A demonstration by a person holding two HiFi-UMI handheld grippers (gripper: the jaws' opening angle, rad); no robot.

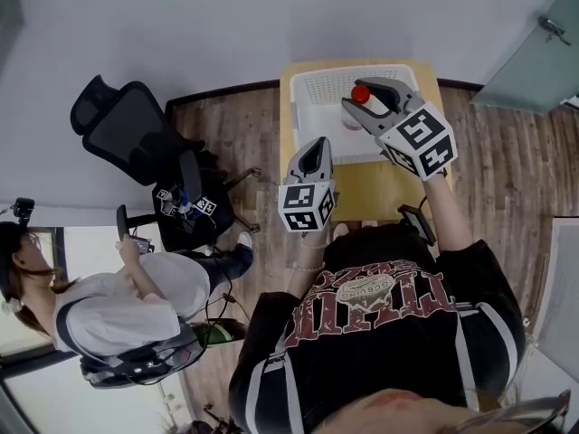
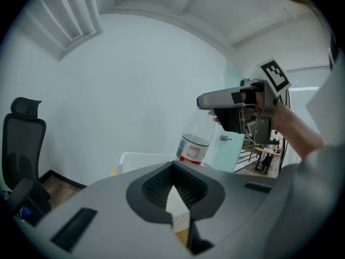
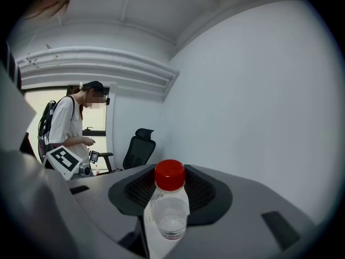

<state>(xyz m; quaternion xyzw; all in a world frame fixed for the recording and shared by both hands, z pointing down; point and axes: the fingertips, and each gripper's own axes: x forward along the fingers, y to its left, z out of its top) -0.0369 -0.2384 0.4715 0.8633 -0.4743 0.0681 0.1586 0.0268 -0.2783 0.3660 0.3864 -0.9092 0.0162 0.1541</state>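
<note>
right gripper: jaws clamped on bottle near its red cap, body hung below them over white basket (high grip, probably so it hung plumb) | left gripper: jaws together, empty, bottle ahead of them | counter beneath both

Pale grey walls met a wood-plank floor. A black office chair stood at the left and a frosted glass door at the far right. Daylight came through a window.
</note>
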